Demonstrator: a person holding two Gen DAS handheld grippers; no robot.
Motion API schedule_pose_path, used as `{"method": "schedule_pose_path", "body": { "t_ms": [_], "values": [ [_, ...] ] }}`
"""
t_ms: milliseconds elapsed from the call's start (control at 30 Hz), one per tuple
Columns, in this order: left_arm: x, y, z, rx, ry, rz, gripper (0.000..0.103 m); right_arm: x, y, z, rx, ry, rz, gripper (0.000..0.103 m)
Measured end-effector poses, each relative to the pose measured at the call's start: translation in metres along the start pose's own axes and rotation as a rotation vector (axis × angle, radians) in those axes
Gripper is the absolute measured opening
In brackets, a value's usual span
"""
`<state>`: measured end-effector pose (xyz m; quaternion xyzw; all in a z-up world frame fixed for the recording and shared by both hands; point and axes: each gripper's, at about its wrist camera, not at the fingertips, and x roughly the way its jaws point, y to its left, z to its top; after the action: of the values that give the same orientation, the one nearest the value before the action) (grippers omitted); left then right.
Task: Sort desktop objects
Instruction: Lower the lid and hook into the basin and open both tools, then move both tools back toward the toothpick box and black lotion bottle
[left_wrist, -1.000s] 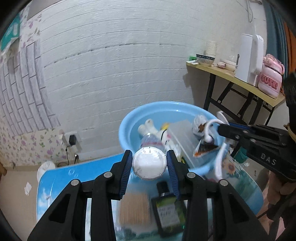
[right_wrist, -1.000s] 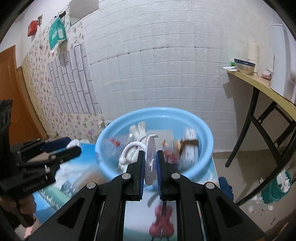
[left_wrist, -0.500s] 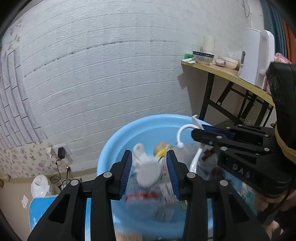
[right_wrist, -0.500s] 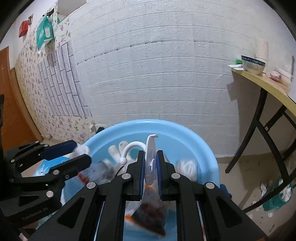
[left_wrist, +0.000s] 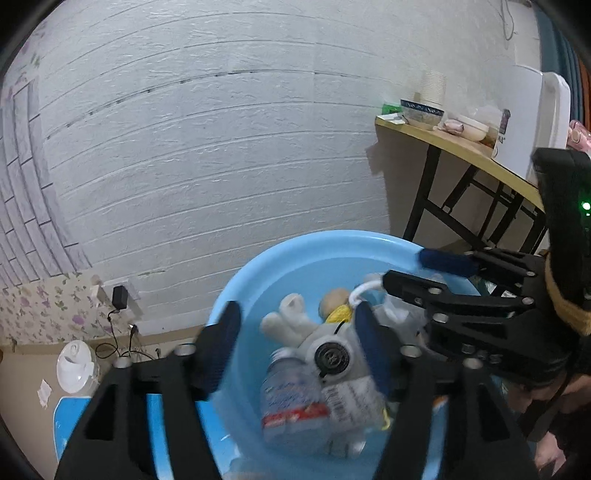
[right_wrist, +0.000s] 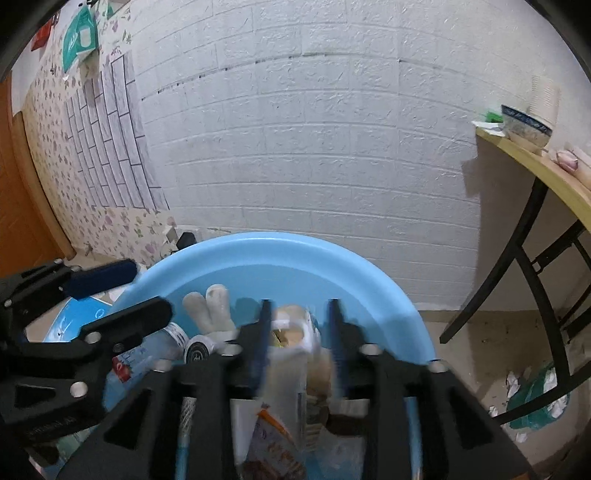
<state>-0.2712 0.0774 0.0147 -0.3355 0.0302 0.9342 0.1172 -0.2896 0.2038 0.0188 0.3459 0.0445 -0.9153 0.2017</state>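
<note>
A light blue plastic basin (left_wrist: 255, 273) (right_wrist: 280, 251) holds several sorted things. My left gripper (left_wrist: 295, 325) is open over the basin, and a clear water bottle (left_wrist: 291, 398) lies loose below it among a white plush toy (left_wrist: 291, 317) and a round-faced item (left_wrist: 330, 356). My right gripper (right_wrist: 298, 321) is open over the basin's right half. A white hook (left_wrist: 364, 290) shows by the right gripper's fingers in the left wrist view. Snack packets (right_wrist: 273, 435) lie under the right gripper. The bottle also shows in the right wrist view (right_wrist: 147, 354).
A white brick-pattern wall (right_wrist: 314, 147) stands close behind the basin. A folding side table (left_wrist: 461, 147) with bowls, cups and a white appliance stands at the right. A blue table top (left_wrist: 66, 424) shows at the lower left. A white humidifier (left_wrist: 74, 363) sits on the floor.
Both grippers moved forward over the basin and opened. The left let go of the water bottle, which now lies in the basin. The right let go of the white hook.
</note>
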Motion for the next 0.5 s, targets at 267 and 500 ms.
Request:
{"method": "schedule_pose_path", "body": {
  "t_ms": [267, 500],
  "values": [
    [-0.035, 0.023, -0.025, -0.030, 0.007, 0.045, 0.086, -0.050, 0.004, -0.016, 0.014, -0.076, -0.022, 0.071],
    [-0.061, 0.044, -0.059, -0.069, 0.034, 0.086, 0.095, -0.094, 0.020, -0.055, 0.111, -0.092, -0.069, 0.084]
  ]
}}
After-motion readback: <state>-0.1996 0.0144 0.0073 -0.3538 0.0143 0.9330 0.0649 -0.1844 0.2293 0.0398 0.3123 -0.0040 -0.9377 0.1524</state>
